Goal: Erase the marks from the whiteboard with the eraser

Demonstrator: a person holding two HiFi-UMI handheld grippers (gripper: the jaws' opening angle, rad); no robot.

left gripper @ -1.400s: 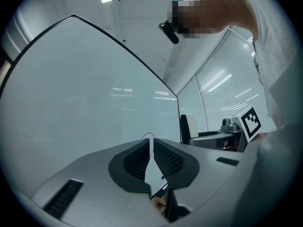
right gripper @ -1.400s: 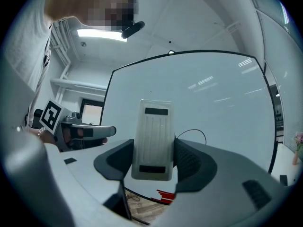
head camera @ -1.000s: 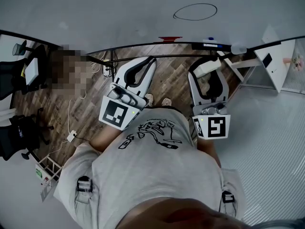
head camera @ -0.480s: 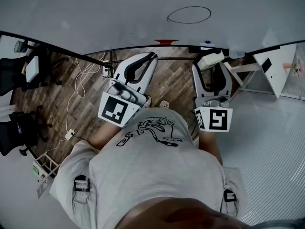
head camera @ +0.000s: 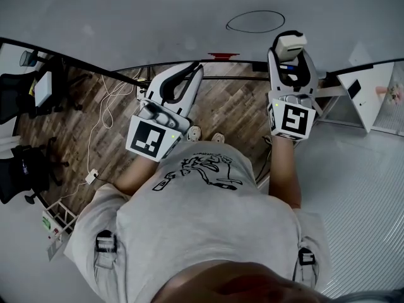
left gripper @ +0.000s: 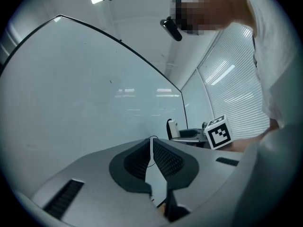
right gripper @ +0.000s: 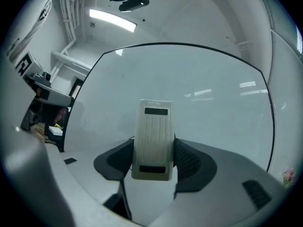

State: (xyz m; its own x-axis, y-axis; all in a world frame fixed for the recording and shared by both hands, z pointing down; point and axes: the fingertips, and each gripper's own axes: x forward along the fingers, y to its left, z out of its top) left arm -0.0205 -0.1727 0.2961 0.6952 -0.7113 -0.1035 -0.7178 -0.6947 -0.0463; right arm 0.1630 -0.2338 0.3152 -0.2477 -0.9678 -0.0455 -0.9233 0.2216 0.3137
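Risen, right gripper (head camera: 290,48) clamps eraser (right gripper: 152,138) (oval mark (head camera: 255,21) beyond).

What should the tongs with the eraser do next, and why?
Probably move the right tongs a little up and left in the head view, to bring the eraser onto the oval on the whiteboard. The tongs are shut on the eraser, and the oval sits unwiped just beside it.

Plank floor (head camera: 233,112) beneath my whiteboard (head camera: 158,17).
A white cable (head camera: 90,153) trails over the boards to what may be a plug block (head camera: 93,175); a black chair (head camera: 19,172) stands left.
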